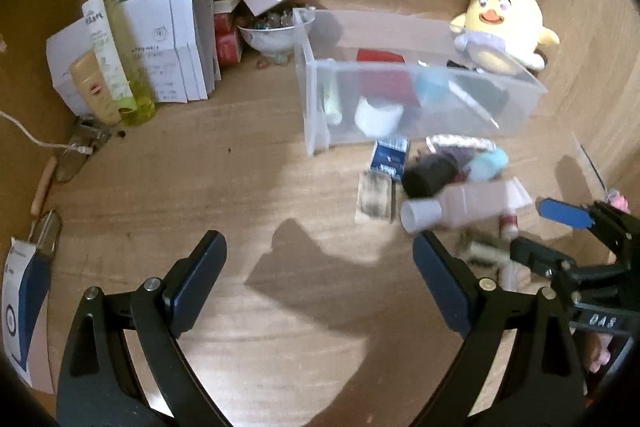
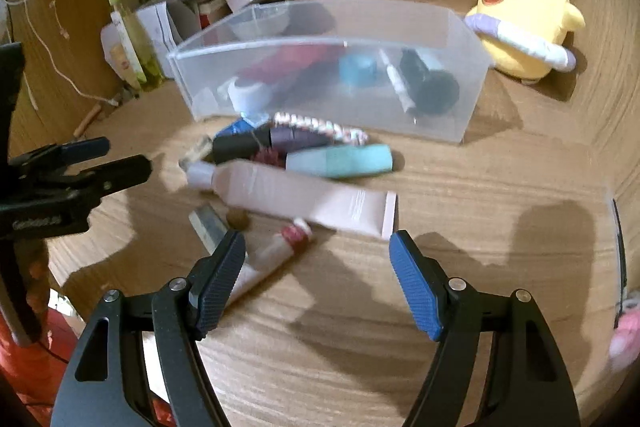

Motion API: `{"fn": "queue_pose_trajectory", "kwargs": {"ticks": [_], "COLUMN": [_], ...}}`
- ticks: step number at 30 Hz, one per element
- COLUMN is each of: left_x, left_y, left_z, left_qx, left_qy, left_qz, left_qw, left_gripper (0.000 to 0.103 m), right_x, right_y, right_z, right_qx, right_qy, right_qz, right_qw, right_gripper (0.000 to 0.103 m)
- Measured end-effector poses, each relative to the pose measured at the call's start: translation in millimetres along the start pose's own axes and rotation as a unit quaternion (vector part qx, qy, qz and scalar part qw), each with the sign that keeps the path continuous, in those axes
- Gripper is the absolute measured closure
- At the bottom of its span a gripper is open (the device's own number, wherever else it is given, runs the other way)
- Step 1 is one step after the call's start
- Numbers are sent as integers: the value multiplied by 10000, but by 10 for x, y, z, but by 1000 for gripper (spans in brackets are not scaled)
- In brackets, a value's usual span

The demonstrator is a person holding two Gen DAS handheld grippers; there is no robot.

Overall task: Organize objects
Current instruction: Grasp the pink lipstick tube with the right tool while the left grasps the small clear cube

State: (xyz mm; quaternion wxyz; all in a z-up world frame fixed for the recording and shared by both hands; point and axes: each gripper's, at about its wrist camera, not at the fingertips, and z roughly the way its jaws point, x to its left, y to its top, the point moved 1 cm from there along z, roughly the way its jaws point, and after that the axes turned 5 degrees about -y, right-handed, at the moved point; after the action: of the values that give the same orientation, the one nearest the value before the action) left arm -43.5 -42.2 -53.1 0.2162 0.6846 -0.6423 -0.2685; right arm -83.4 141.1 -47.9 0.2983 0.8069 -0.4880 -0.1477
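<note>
2 grippers, left gripper (image 1: 320, 259) and right gripper (image 2: 316, 267), hover released over the tabletop (image 2: 460, 227) near the pink tube (image 2: 304, 197) and clear bin (image 2: 320, 67).

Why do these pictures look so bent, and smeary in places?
Both views use fisheye lenses, so the table edges curve. In the left wrist view the pink tube is motion-blurred, and a bright patch lies beside dark shadows. In the right wrist view the clear bin is slightly soft.

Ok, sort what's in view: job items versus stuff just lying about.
Job:
bin
pink tube
teal tube
black tube
small red tube
hair clip

Lying about:
chick plush
spray bottle
white boxes
bowl
cable
</note>
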Motion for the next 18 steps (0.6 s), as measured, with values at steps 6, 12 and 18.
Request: {"fn": "queue_pose_trajectory", "kwargs": {"ticks": [6, 12, 18], "left_x": [-157, -362, -526], "left_y": [-154, -218, -194], "left_z": [-35, 20, 125], "left_qx": [13, 71, 142], "left_qy": [-184, -299, -465], "left_qz": [188, 467, 642], "left_qw": [9997, 9984, 9967], "left_gripper": [8, 8, 8], "right_x": [108, 163, 141], "right_y": [3, -21, -100], "right_z": [10, 15, -49], "right_qx": [93, 169, 116], "right_qy": [79, 106, -43], "right_qz": [-126, -258, -479], "right_qw": [9998, 9995, 9988], "right_gripper": [32, 43, 64]}}
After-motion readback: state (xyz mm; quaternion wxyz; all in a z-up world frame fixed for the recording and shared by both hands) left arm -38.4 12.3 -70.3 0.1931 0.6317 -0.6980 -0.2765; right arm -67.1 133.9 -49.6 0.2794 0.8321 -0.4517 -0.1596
